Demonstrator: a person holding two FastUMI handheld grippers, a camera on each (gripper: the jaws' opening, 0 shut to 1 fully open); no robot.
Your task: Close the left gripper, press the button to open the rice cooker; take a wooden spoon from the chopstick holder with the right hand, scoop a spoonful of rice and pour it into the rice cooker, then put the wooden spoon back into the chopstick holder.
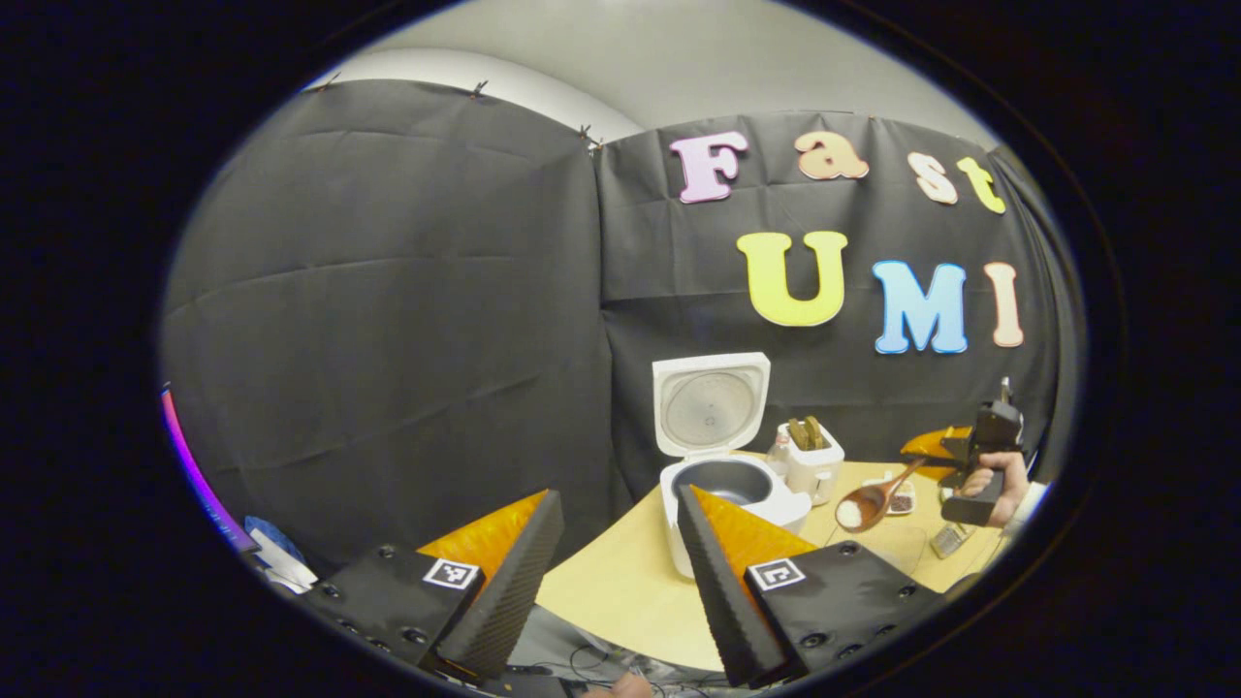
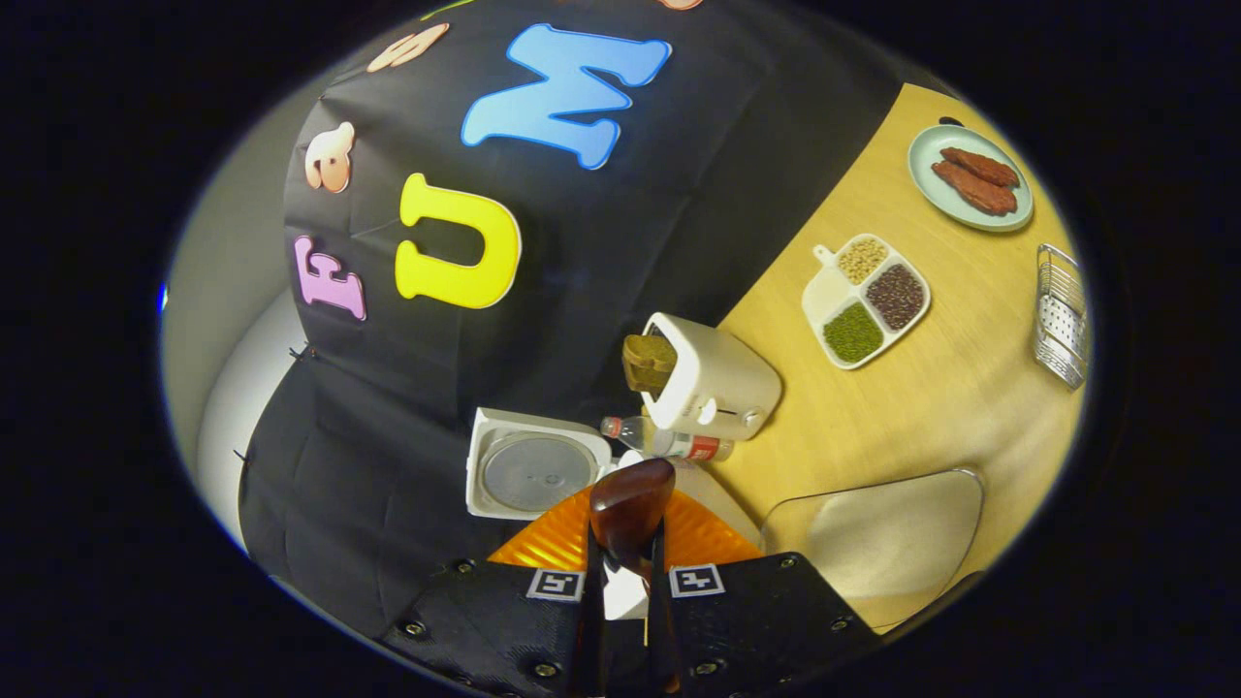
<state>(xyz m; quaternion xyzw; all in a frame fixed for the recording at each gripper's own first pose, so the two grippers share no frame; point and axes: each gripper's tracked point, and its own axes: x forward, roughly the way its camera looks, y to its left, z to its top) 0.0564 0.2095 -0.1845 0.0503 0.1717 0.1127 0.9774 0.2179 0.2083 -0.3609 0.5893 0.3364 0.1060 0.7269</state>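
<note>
Wooden spoon (image 2: 632, 504): it is being pinched by its handle between the fingers of the right claw (image 2: 625, 572), its bowl pointing forward toward the rice cooker (image 2: 528, 475). In the left gripper view the same spoon (image 1: 873, 499) is carrying a heap of white rice and is hovering over the table (image 1: 620, 582), to one side of the cooker (image 1: 722, 456) and just in front of the toaster (image 1: 810, 456). The left claw (image 1: 616, 562) is standing spread and empty, near the table's edge and well short of the cooker. The lid is standing upright and the pot is exposed, so the opening step looks done; the pour appears to be the step in hand.

Risks, as judged: the spoon is being held at an angle and the load is heaped, so a tilt or jolt before reaching the pot could scatter rice onto the table. The upright lid and the toaster are flanking the approach; clipping either could shake the spoon.

View differences: the left gripper view is showing the rice in the bowl and the hand (image 1: 999, 485) holding the right claw. The right gripper view is showing the spoon's underside, and farther off a water bottle (image 2: 669, 441), a divided tray of beans (image 2: 824, 291), a plate (image 2: 931, 145), a wire basket (image 2: 1059, 315) and a clear board (image 2: 892, 533).
</note>
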